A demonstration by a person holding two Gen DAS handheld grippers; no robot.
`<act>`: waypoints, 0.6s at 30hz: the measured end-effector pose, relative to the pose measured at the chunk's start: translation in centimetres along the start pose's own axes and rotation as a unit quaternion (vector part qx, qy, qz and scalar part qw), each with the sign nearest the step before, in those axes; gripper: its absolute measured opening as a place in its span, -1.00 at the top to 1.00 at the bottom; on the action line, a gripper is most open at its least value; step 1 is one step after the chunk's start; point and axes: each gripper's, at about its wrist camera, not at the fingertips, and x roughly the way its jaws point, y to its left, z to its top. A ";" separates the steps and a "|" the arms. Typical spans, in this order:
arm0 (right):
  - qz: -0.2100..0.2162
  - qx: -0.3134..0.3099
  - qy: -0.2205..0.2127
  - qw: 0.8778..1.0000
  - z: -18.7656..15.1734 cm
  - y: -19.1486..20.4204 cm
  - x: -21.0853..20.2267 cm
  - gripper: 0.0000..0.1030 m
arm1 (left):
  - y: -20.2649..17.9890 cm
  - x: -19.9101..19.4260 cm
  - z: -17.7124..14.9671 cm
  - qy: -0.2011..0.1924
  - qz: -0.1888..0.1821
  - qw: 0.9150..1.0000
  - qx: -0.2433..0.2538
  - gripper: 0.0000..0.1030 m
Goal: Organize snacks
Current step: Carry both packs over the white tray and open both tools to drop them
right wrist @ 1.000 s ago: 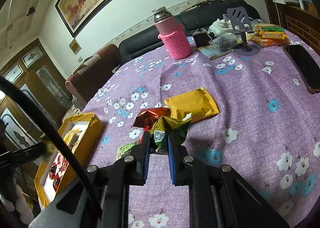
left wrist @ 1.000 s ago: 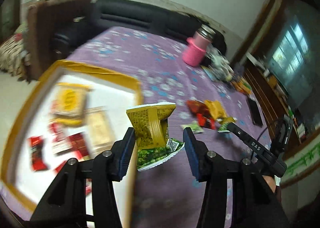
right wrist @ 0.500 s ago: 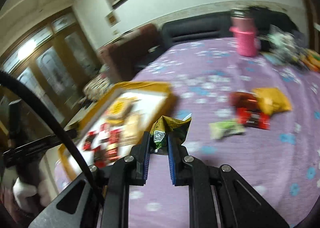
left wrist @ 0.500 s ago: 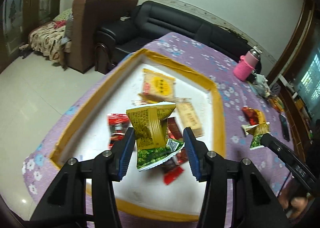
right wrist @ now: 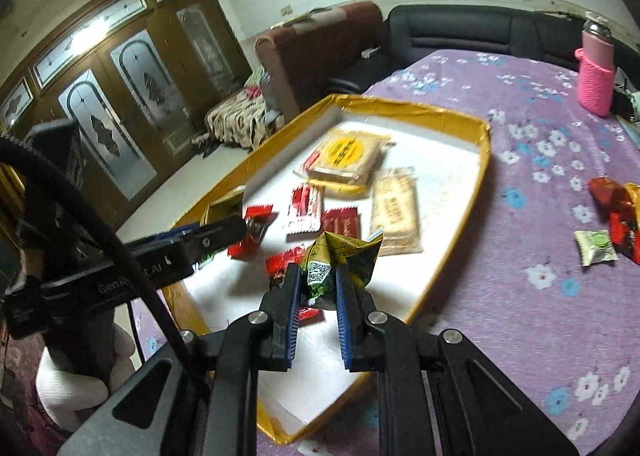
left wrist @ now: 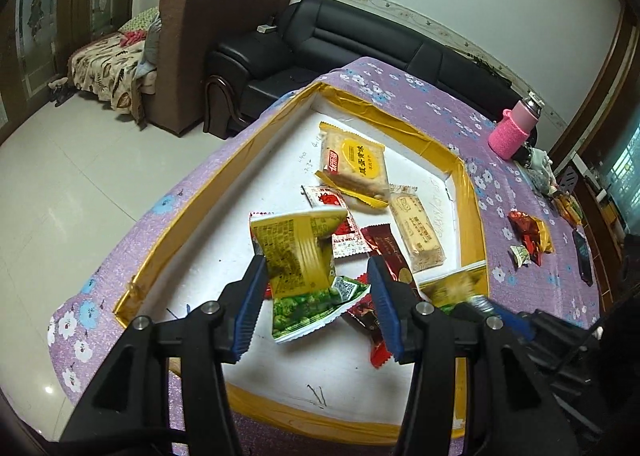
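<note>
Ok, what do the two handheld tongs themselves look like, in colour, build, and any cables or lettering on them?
Both are matte black, angular frames with triangular cut-outs and silver round bolt heads at the joints. The left tongs carry blue ribbed pads on the inner faces of the fingers, and the right tongs have the same. A thick black cable arcs across the right wrist view. The left unit's side bears white lettering, too blurred to read in full.
</note>
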 end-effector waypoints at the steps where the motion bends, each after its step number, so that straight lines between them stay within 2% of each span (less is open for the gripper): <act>1: -0.003 -0.003 0.004 1.000 -0.1 0.1 0.4 0.72 | 0.1 -0.1 0.0 0.000 -0.002 1.000 -0.002 -0.04; 5: -0.012 -0.008 0.012 1.000 -0.6 0.5 1.1 0.66 | -0.1 -0.6 0.1 -0.006 -0.010 1.000 -0.004 -0.06; 8: -0.012 -0.006 0.011 1.000 -0.7 0.6 1.2 0.65 | -0.3 -1.3 0.2 -0.015 -0.015 1.000 -0.006 -0.16; 14: -0.017 -0.024 -0.008 1.000 -0.8 1.2 -0.1 0.63 | -0.8 -3.2 0.4 -0.041 -0.001 0.999 -0.005 -0.51; 16: -0.020 -0.021 -0.018 0.999 -0.9 1.1 -1.0 0.60 | -1.3 -3.8 0.4 -0.048 0.009 0.999 0.006 -0.74; 18: -0.021 -0.014 -0.027 0.999 -1.1 0.8 -1.7 0.56 | -2.1 -4.4 0.2 -0.056 0.009 0.998 0.022 -0.80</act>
